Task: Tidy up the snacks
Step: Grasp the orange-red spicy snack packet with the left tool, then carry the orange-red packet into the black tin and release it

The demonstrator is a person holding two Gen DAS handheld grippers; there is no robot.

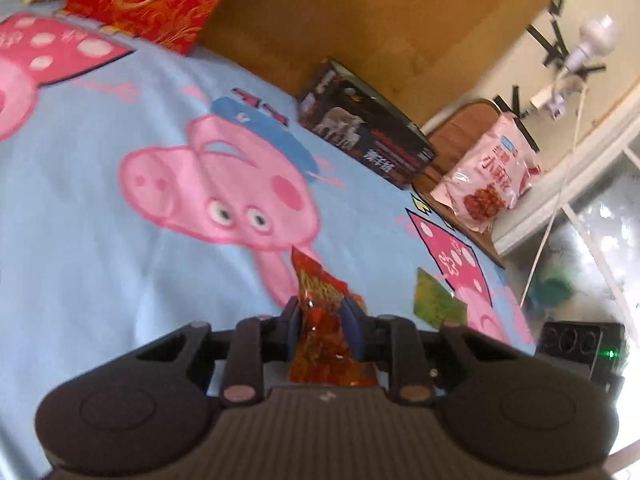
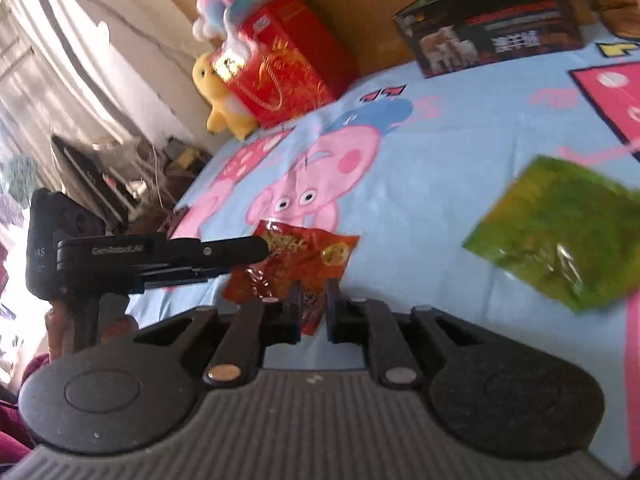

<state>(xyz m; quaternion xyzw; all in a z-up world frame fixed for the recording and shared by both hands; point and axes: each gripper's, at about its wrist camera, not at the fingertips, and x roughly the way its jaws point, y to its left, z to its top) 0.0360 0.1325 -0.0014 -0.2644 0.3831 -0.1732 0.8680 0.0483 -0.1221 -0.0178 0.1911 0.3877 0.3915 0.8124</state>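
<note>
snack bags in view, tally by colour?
Red/orange: 1, the red bag, pinched by both the left gripper and the right gripper
Green: 1, the green bag
Pink/white: 1, the pink bag
Total: 3

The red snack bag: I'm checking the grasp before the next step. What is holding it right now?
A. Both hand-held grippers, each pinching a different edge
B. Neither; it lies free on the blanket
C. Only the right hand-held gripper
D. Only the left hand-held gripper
A: the red snack bag sits pinched in the left hand-held gripper at one edge, and the right hand-held gripper clamps its near edge.
</note>
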